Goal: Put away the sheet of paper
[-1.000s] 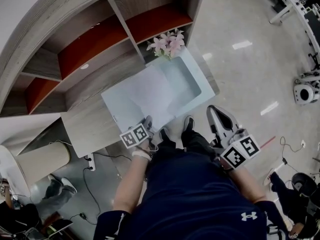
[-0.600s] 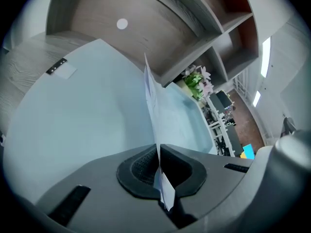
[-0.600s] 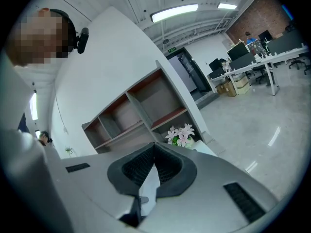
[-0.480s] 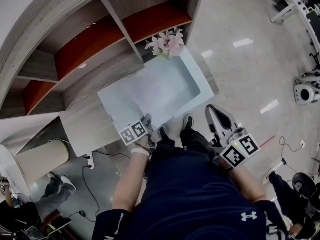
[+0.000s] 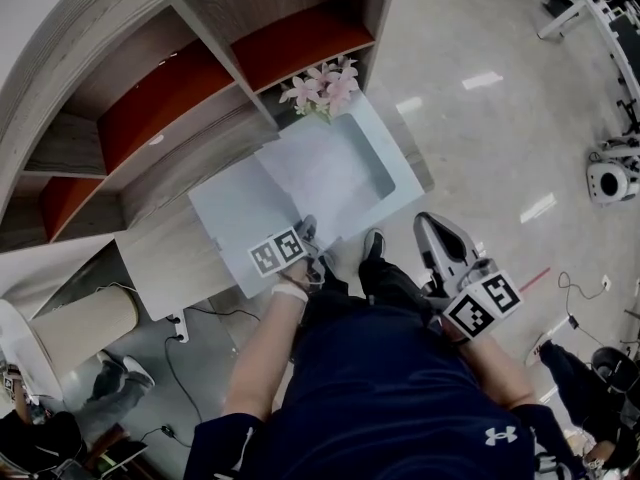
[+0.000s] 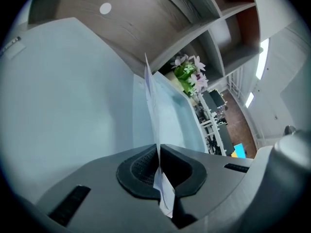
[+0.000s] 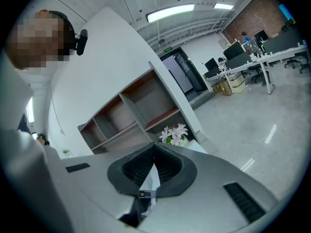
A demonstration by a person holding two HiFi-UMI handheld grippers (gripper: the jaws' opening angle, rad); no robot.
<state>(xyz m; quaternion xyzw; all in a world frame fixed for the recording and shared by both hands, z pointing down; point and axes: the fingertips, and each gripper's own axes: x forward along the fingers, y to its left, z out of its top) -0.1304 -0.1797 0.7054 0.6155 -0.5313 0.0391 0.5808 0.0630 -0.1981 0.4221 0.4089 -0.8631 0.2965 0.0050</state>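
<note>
A light blue case lies open on the wooden counter (image 5: 165,258), with a flat half (image 5: 228,218) at the left and a recessed half (image 5: 388,160) at the right. The pale sheet of paper (image 5: 320,173) hangs over the case's middle. My left gripper (image 5: 306,228) is shut on the sheet's near edge. In the left gripper view the sheet (image 6: 149,98) stands edge-on, pinched between the pads of the left gripper (image 6: 158,147). My right gripper (image 5: 428,222) is off to the right over the floor, away from the case. In its own view the right gripper (image 7: 154,146) is shut on nothing.
Pink flowers (image 5: 320,88) stand at the far end of the case. Behind the counter rise wooden shelves with red backs (image 5: 190,78). A cylindrical bin (image 5: 85,323) and cables are on the floor at the left. Glossy floor (image 5: 480,128) spreads out to the right.
My left gripper has moved a little forward and to the right, carrying the sheet further over the case. The right gripper has stayed about where it was.
</note>
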